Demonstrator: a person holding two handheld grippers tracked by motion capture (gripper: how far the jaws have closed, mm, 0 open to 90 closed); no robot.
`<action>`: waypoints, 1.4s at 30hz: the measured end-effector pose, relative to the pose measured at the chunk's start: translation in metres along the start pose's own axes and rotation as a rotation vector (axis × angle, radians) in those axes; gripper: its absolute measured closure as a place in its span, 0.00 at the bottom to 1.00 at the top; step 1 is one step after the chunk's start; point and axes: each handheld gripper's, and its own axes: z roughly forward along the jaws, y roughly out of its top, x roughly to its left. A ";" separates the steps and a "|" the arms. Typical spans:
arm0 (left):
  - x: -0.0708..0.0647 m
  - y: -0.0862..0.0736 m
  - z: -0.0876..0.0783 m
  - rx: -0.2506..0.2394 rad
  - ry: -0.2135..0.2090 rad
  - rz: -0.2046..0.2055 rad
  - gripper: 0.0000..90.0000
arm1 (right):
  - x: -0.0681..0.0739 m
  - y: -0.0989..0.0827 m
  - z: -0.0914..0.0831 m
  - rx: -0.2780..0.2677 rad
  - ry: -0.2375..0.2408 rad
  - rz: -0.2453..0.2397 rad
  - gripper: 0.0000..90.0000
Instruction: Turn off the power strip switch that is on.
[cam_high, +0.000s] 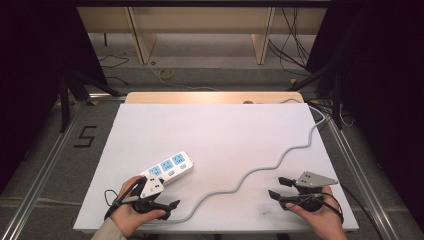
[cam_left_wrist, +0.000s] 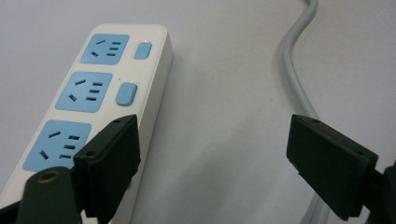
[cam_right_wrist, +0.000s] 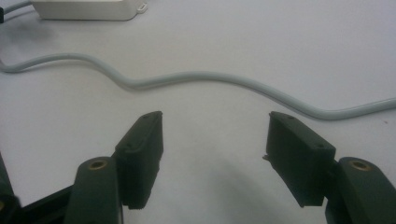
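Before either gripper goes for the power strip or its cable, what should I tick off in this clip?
1. Left gripper open, nothing held: ok.
2. Right gripper open, nothing held: ok.
3. Power strip flat on the table, sockets up: ok.
4. Sockets free of plugs: ok.
5. Cable lies loose and winding between the grippers, untangled: ok.
6. Switches on or off: cannot tell.
7. Cable's far end plugged in: cannot tell.
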 end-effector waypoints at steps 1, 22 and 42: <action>0.000 0.000 0.000 0.001 -0.001 0.000 0.20 | 0.000 0.000 0.000 0.001 -0.001 0.003 0.42; 0.012 0.009 -0.012 -0.002 0.076 -0.041 1.00 | 0.000 0.001 -0.001 -0.003 -0.002 0.001 0.42; 0.018 0.021 -0.002 0.082 0.084 -0.078 1.00 | 0.000 0.001 -0.001 -0.003 -0.004 0.000 0.42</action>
